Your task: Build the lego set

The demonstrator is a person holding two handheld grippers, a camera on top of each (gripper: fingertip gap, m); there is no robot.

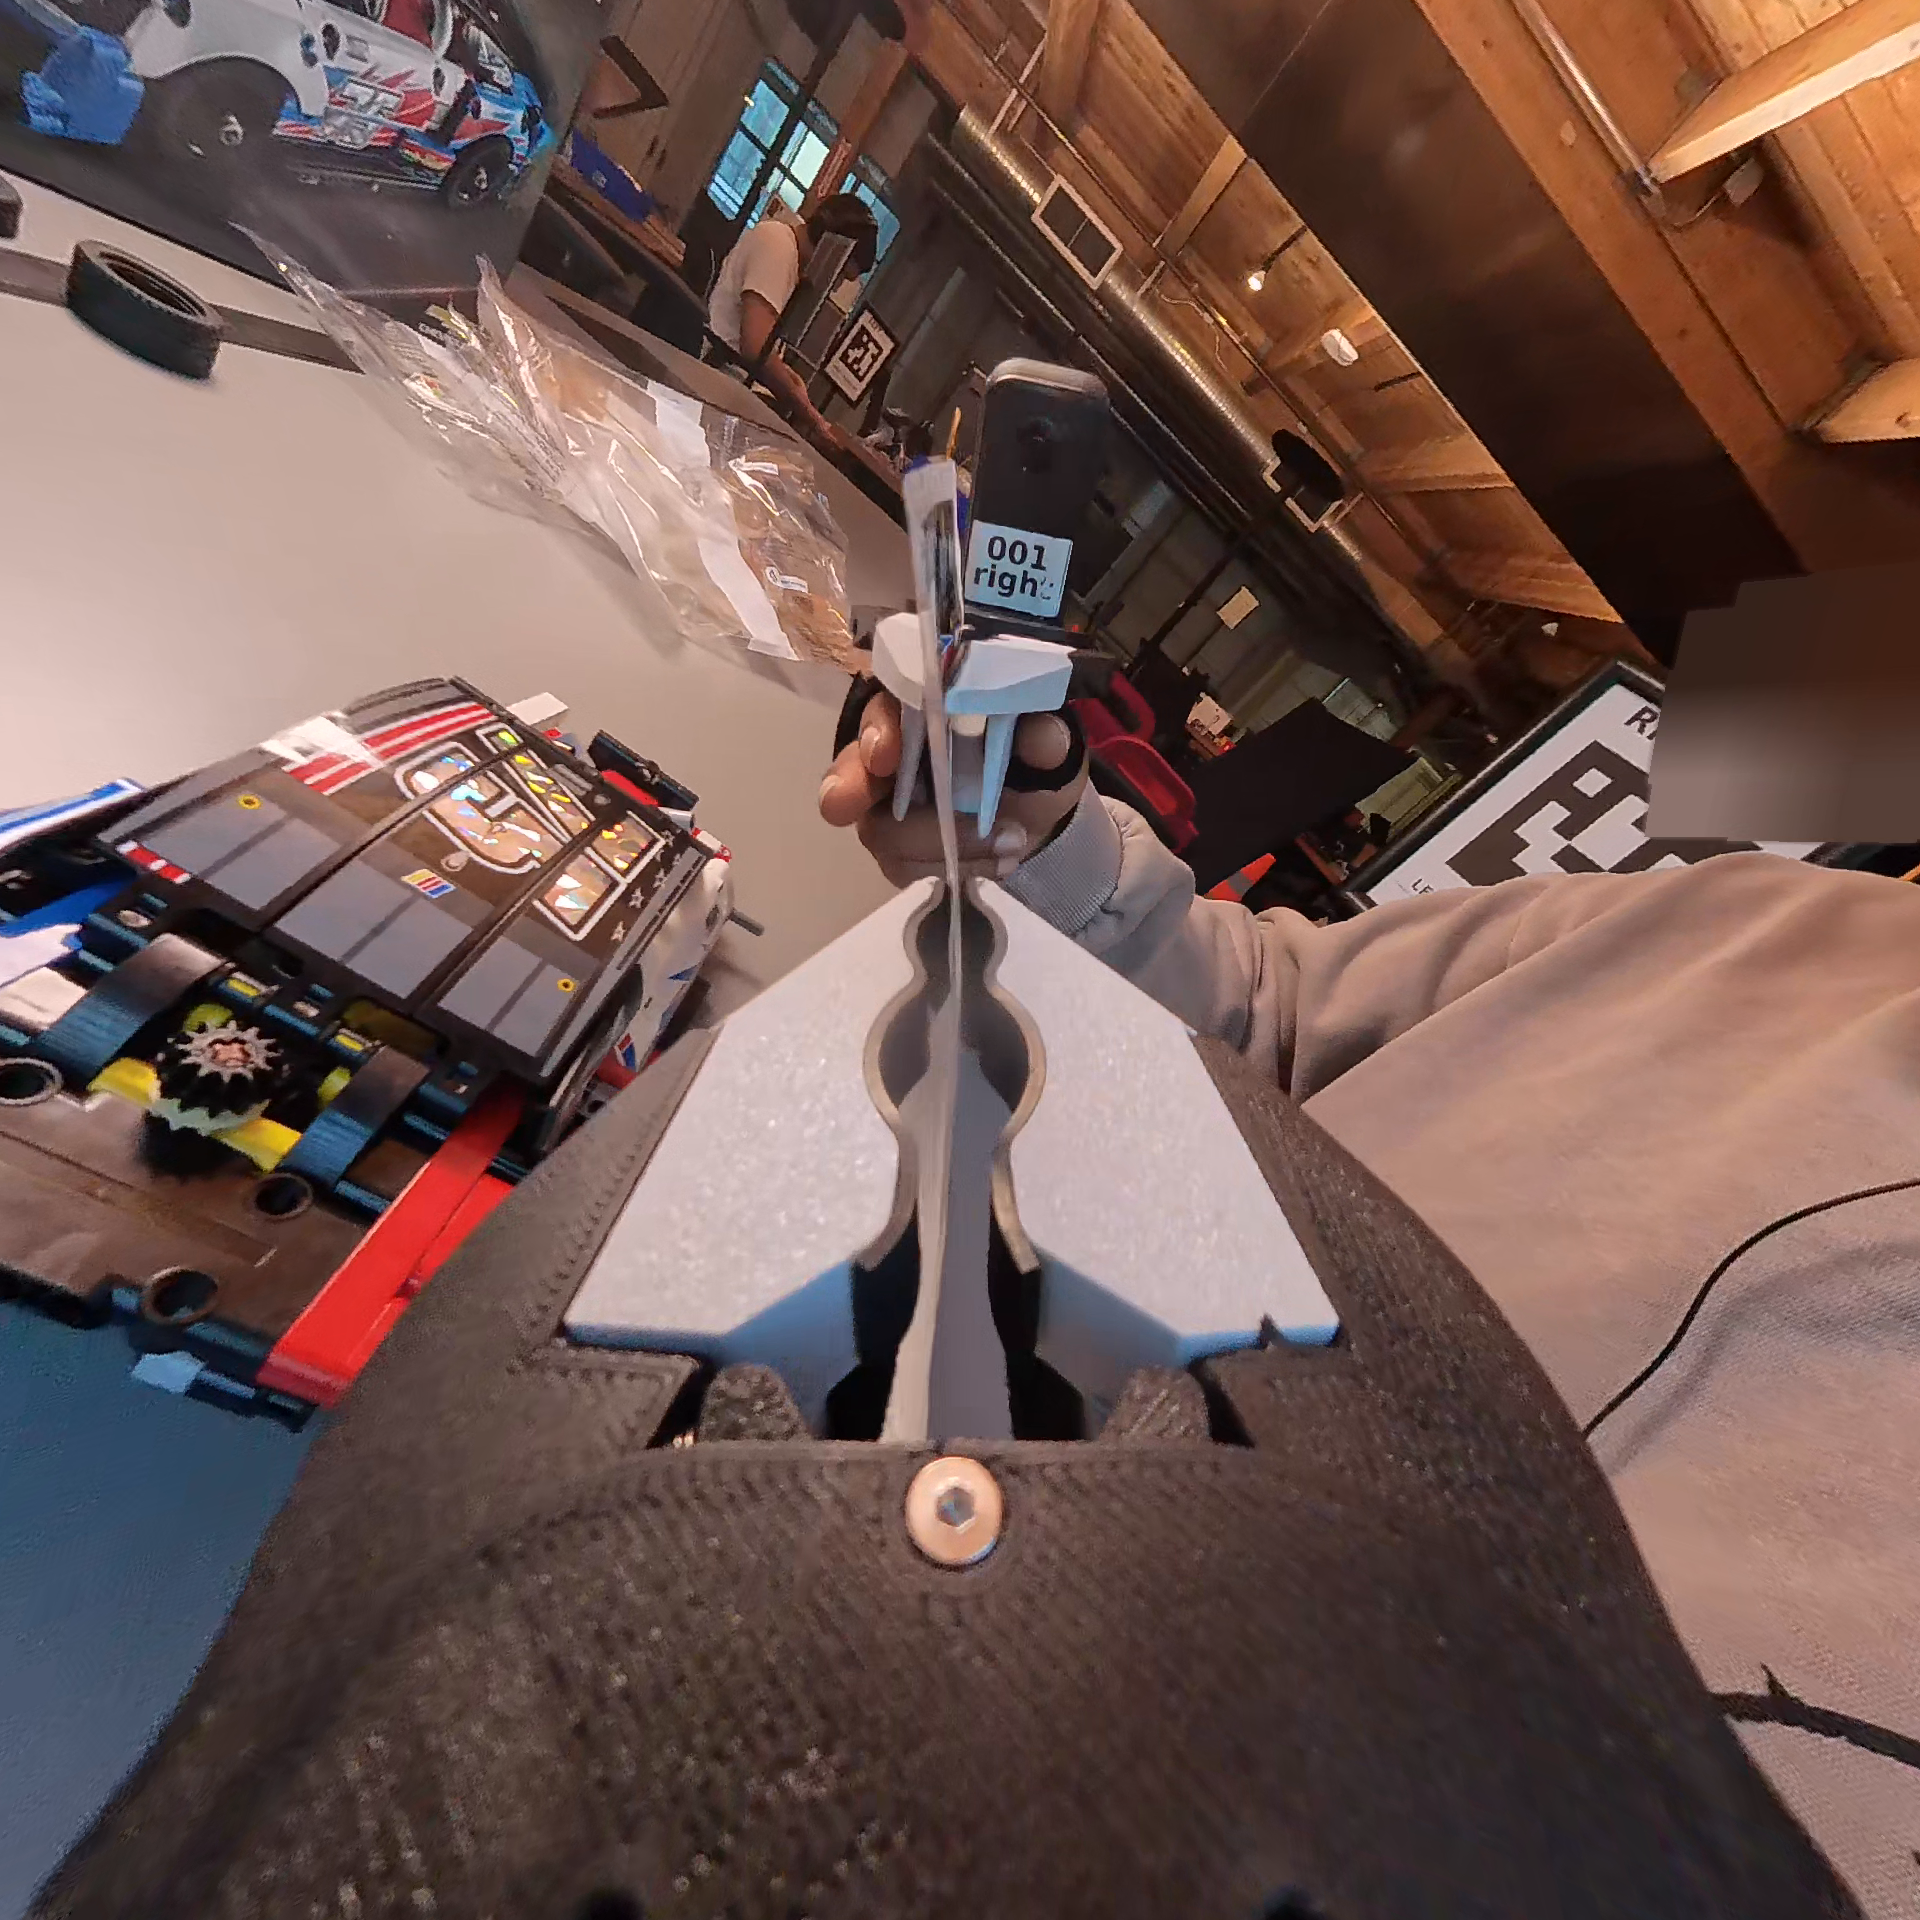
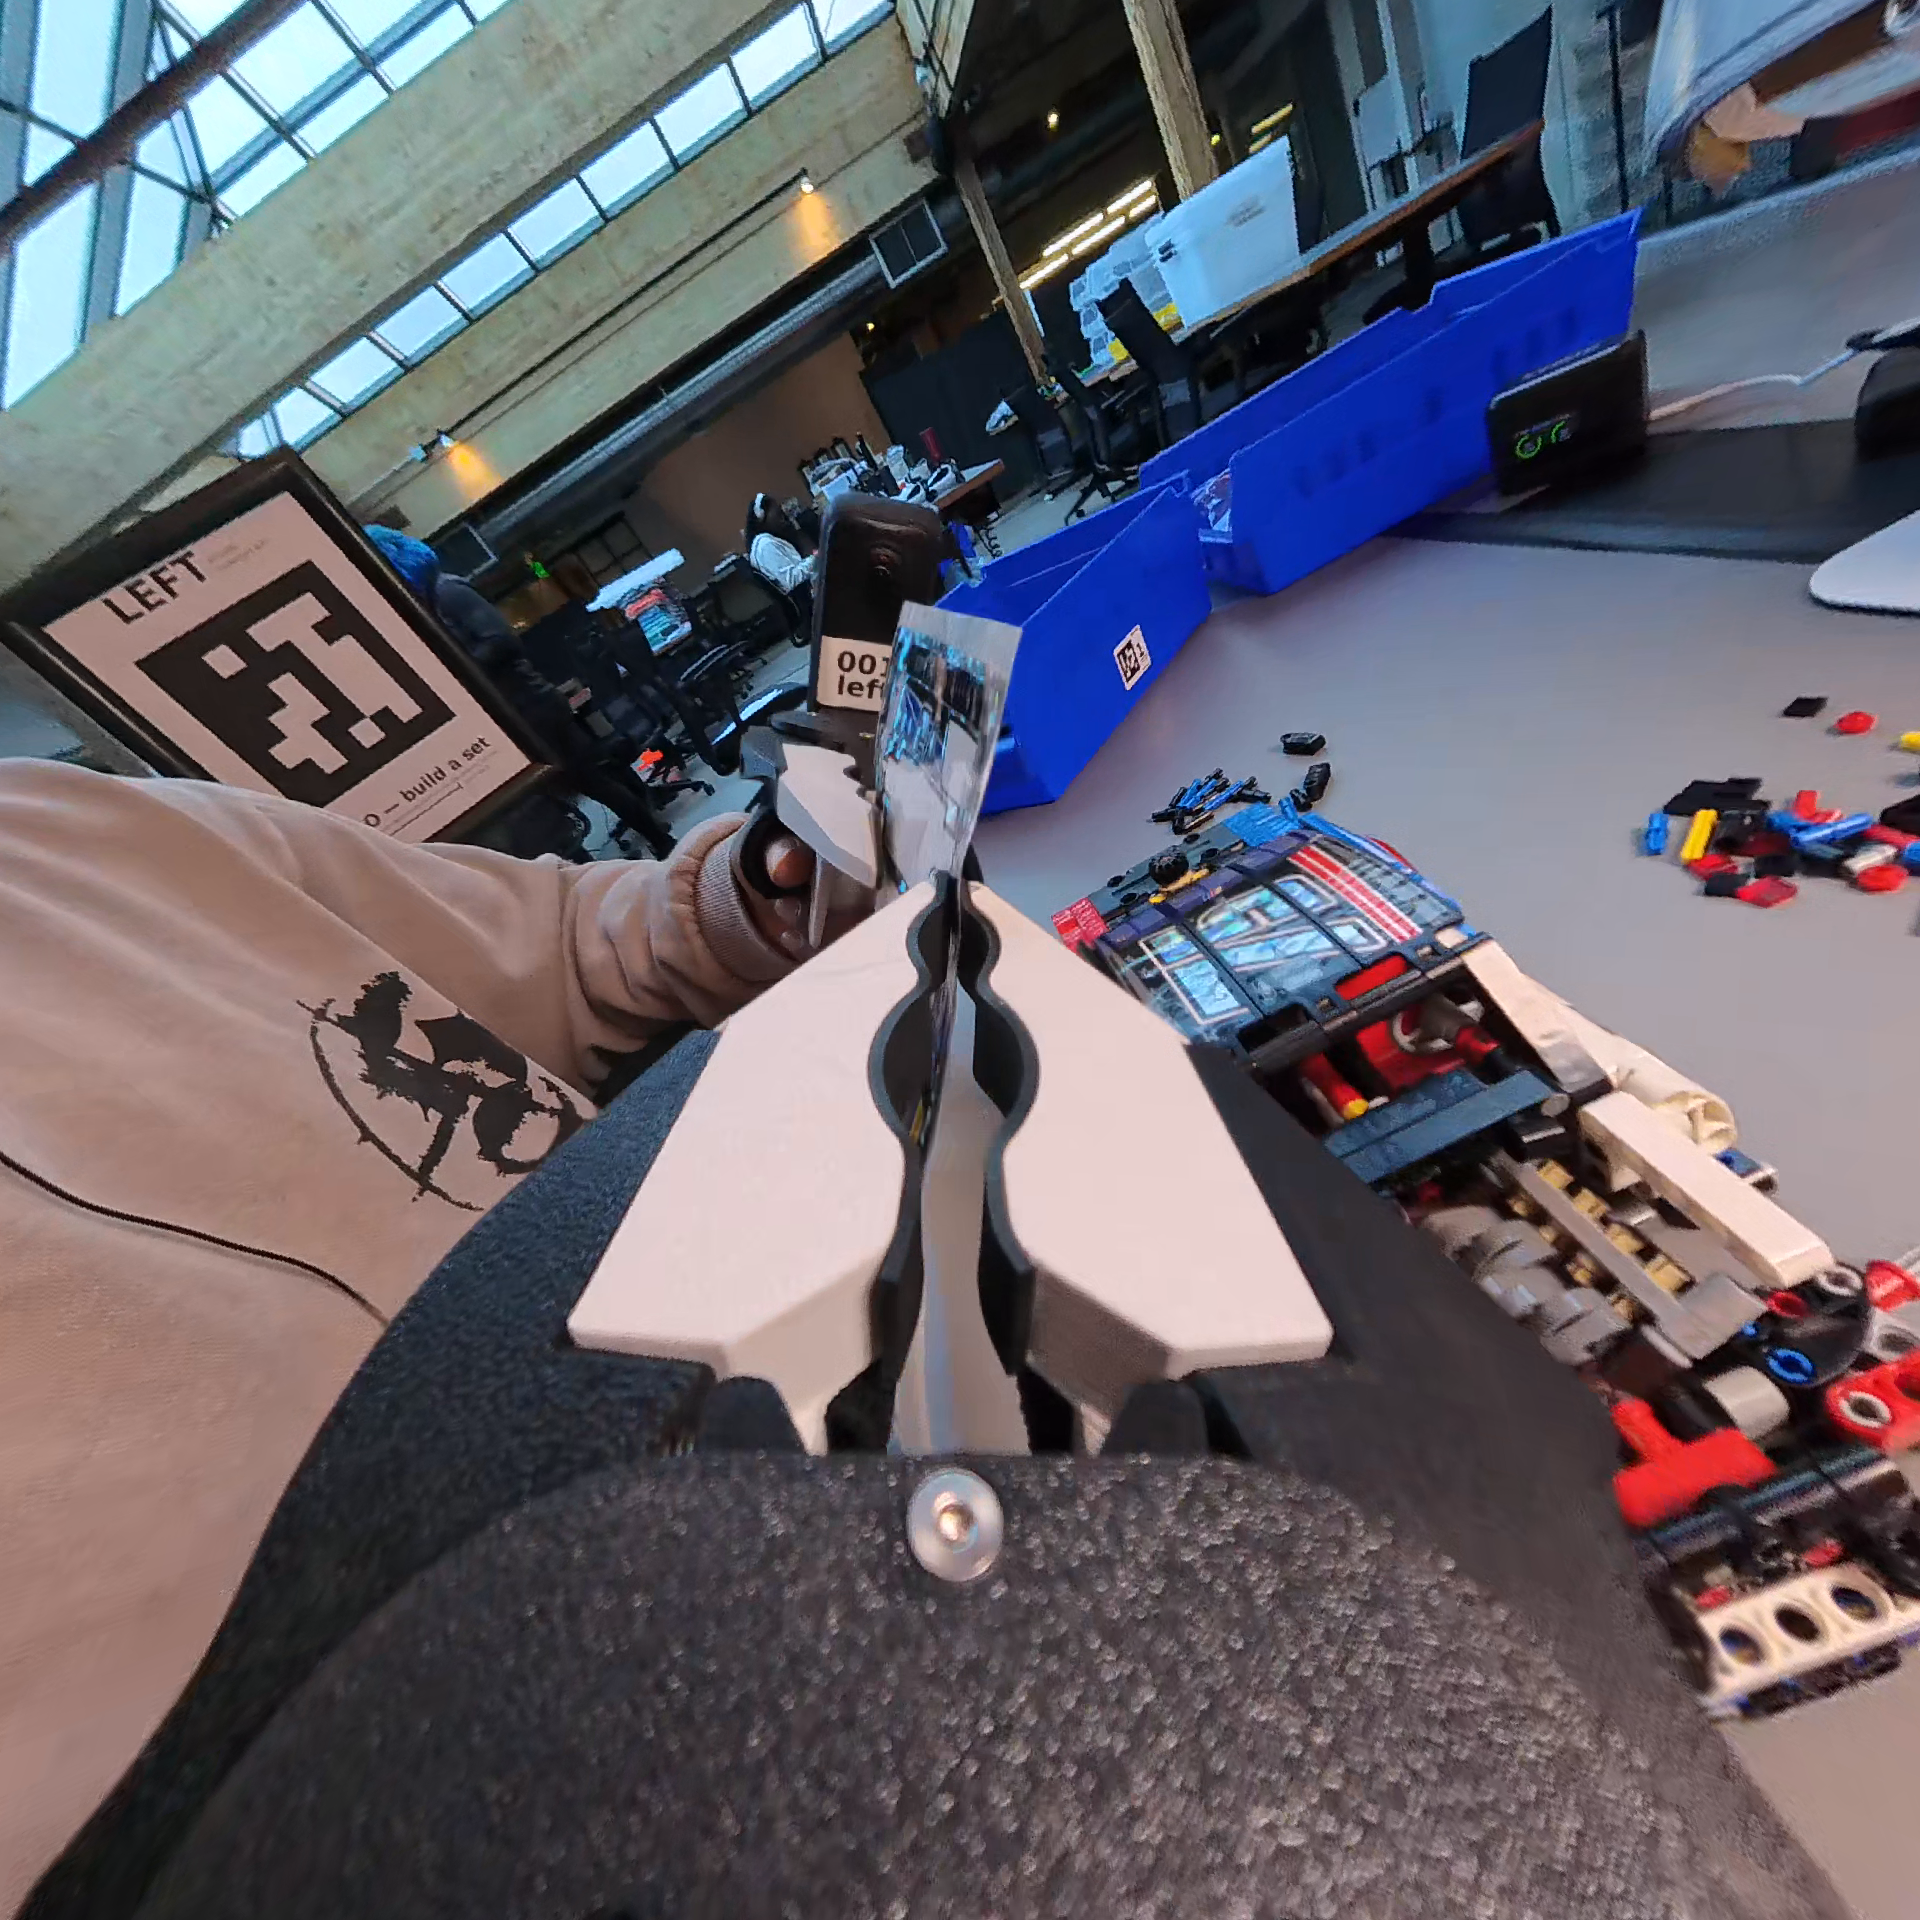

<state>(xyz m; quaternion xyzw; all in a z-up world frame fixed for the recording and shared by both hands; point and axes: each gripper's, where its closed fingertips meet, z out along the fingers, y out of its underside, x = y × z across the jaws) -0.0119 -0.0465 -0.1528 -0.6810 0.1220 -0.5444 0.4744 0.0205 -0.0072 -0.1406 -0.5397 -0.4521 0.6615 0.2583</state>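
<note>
A: What was noted, largest thing first?

B: The grey table (image 2: 1507,675) was recorded across both views. The part-built lego car (image 2: 1455,1091) lay on it at about three o'clock in the right wrist view, at nine o'clock in the left. Blue bins (image 2: 1351,499) were logged at one o'clock, loose bricks (image 2: 1787,831) at three, empty plastic bags (image 1: 623,488) at eleven in the left view.

A: And the grippers?

B: A thin sticker sheet (image 2: 940,727) was held between them, off the table. The left gripper (image 1: 951,899) was pressed together on one end, the right gripper (image 2: 945,894) on the other; each was seen edge-on at twelve o'clock from the other.

A: Step in hand?

B: Stickering, it was judged. Next, one sticker would need to be peeled while the sheet is kept taut, then aligned on a car panel.
</note>
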